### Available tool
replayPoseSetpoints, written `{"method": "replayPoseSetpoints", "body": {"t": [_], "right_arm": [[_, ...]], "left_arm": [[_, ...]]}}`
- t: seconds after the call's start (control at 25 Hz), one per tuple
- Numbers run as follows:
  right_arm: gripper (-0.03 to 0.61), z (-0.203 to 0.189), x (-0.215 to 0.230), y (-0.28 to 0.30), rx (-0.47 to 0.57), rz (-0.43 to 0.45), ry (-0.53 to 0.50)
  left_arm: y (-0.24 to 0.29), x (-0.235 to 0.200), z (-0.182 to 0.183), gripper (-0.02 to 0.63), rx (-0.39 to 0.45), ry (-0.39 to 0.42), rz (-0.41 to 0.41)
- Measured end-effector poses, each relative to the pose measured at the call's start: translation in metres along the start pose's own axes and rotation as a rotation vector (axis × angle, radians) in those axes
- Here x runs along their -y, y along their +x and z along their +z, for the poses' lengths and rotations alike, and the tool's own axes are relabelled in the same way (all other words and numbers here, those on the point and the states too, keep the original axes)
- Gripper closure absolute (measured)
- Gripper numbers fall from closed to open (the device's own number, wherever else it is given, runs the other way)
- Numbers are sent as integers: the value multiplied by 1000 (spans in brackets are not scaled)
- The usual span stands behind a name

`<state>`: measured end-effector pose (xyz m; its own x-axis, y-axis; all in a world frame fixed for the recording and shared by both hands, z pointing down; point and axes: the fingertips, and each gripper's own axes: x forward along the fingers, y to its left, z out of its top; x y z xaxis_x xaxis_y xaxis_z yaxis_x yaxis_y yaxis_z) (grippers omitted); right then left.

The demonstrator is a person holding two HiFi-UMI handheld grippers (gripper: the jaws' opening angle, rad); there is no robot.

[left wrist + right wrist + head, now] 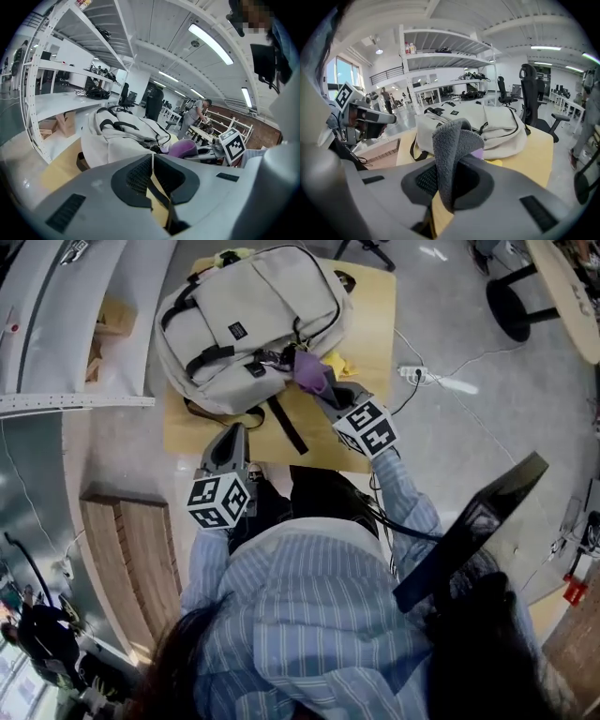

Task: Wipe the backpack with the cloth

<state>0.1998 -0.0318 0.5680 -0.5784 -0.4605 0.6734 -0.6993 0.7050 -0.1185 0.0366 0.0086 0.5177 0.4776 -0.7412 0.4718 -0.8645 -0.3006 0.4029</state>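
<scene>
Beside the backpack (248,324): cloth (311,371), pinched by right hand-held gripper (325,390).
Left hand-held gripper (232,434): closed, empty.
Wiping: mostly left, I think.

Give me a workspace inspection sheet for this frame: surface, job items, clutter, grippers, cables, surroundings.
Surface: small wooden table, mostly covered by the backpack.
Job's things: beige backpack lying on the table; cloth at its near edge.
Clutter: yellow item beside the backpack, partly hidden.
Grippers: right gripper shut on the cloth; left gripper shut, empty, at the table's near edge.
Cables: power strip with white lead on the floor; black cable along the right sleeve.
Surroundings: white shelving, wooden bench, chair base.
</scene>
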Motion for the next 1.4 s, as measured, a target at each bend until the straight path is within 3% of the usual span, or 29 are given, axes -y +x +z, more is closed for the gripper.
{"method": "replayPoseSetpoints", "body": {"t": [0.4,0.6,0.84,1.16,1.32,1.4], "right_arm": [[537,15,-60,-20,102,-140,141],[537,13,-119,-28,160,-215,245],[537,3,-191,-28,157,-262,287],[537,-4,-246,-44,158,-271,299],[537,-5,-257,-48,174,-257,308],[537,-8,-263,-51,179,-245,308]], "left_arm": [[-55,-38,0,597,18,39,-88],[-102,-68,-16,597,14,47,-153],[-139,-102,-48,598,-12,13,-187],[-155,-76,-62,597,-6,24,-294],[-164,-71,-66,597,-3,99,-285],[-169,-68,-70,597,-3,98,-275]]}}
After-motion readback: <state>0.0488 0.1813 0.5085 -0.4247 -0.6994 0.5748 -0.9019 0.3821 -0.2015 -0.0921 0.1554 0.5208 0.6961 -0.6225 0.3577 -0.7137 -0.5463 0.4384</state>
